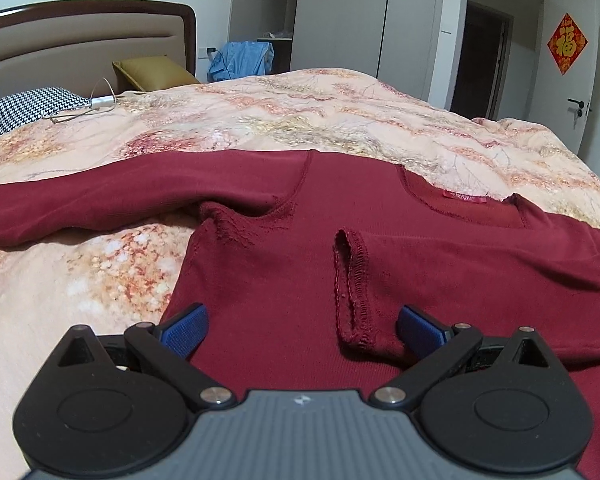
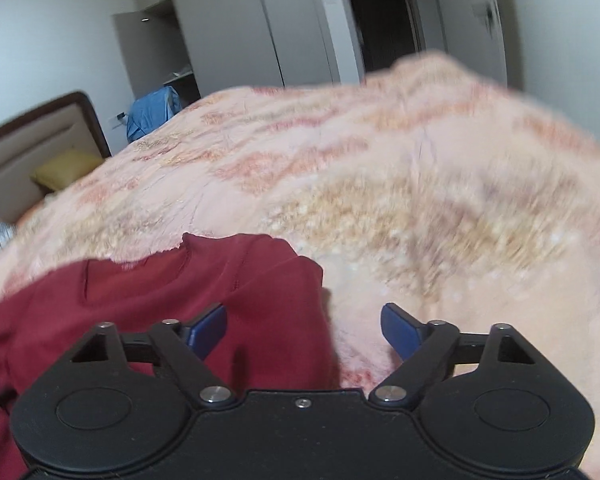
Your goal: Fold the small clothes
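Note:
A dark red long-sleeved top [image 1: 284,248] lies spread on the floral bed cover [image 1: 300,112]. One sleeve stretches out to the left, and the other sleeve is folded across the body with its cuff [image 1: 350,288] lying near the middle. My left gripper [image 1: 302,330] hovers over the body of the top, open, with the cuff between its blue pads and nothing pinched. In the blurred right wrist view the same red top [image 2: 188,288] lies at the lower left. My right gripper [image 2: 304,330] is open over the top's edge and the bed cover [image 2: 420,200], holding nothing.
A padded headboard [image 1: 80,40], a yellow pillow [image 1: 152,74] and a black-and-white checked pillow [image 1: 28,110] with a cord beside it sit at the far left. Blue clothing [image 1: 242,60] hangs by the open wardrobe [image 1: 276,8]. A doorway [image 1: 484,52] is at the back right.

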The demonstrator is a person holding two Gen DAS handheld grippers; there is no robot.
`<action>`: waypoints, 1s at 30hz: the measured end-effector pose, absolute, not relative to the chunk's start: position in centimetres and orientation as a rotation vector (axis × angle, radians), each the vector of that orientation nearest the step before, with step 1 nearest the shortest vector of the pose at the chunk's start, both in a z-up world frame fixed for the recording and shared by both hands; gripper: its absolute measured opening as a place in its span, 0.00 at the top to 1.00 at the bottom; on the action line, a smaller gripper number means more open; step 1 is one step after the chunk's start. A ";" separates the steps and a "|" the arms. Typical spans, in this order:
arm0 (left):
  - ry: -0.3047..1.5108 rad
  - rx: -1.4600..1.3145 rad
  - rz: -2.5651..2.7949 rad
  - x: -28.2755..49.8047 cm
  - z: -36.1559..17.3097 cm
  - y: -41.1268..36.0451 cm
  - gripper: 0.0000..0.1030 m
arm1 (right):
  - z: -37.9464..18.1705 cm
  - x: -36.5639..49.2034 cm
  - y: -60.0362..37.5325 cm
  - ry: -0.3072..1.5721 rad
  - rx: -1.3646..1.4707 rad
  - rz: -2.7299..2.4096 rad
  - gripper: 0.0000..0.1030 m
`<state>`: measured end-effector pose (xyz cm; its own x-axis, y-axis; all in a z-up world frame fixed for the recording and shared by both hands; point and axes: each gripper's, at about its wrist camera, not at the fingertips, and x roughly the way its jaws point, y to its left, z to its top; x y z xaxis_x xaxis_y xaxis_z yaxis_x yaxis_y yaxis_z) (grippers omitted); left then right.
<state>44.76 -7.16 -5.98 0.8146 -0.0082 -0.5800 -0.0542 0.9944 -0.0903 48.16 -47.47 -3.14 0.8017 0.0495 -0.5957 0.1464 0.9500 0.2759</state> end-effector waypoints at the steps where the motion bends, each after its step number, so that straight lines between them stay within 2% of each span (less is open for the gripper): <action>1: 0.614 -0.104 0.024 44.7 -6.1 -7.2 0.00 | -3.5 48.9 -48.1 0.658 0.371 -0.051 0.38; 2: 0.611 -0.108 0.022 44.7 -6.1 -7.1 0.00 | -3.8 49.5 -48.7 0.670 0.424 -0.050 0.57; 3: 0.608 -0.116 0.018 44.6 -6.1 -7.0 0.00 | -4.0 49.8 -49.1 0.680 0.466 -0.045 0.65; 4: 0.606 -0.126 0.014 44.6 -6.1 -6.9 0.00 | -4.1 50.0 -49.4 0.681 0.489 -0.032 0.80; 5: 0.605 -0.135 0.011 44.6 -6.1 -6.7 0.00 | -3.8 49.9 -49.3 0.671 0.481 -0.024 0.87; 9: 0.601 -0.144 0.007 44.6 -6.1 -6.7 0.00 | -1.3 48.2 -47.6 0.551 0.264 -0.045 0.94; 11: 0.602 -0.136 0.008 44.6 -6.2 -6.8 0.00 | -0.7 47.7 -47.3 0.516 0.205 -0.073 0.94; 15: 0.608 -0.116 0.017 44.7 -6.2 -7.1 0.00 | -1.9 48.3 -47.6 0.574 0.194 -0.068 0.91; 17: 0.607 -0.119 0.016 44.7 -6.2 -7.1 0.00 | -2.5 48.2 -47.9 0.592 0.222 -0.081 0.76; 18: 0.607 -0.120 0.015 44.7 -6.2 -7.2 0.00 | -2.5 47.8 -48.1 0.586 0.241 -0.092 0.74; 20: 0.607 -0.119 0.016 44.7 -6.2 -7.2 0.00 | -2.2 46.6 -48.4 0.561 0.259 -0.106 0.63; 23: 0.607 -0.118 0.016 44.8 -6.2 -7.2 0.00 | -2.0 44.0 -48.4 0.549 0.215 -0.125 0.51; 25: 0.606 -0.118 0.016 44.8 -6.2 -7.3 0.00 | -2.2 41.6 -48.0 0.548 0.149 -0.135 0.46; 30: 0.606 -0.113 0.018 44.7 -6.2 -7.2 0.00 | -3.8 36.5 -45.8 0.577 -0.029 -0.122 0.45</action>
<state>44.72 -7.22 -6.22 0.8221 -0.0164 -0.5691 -0.0497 0.9937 -0.1005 36.48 -45.82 -3.81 0.8313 -0.1227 -0.5421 0.1065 0.9924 -0.0614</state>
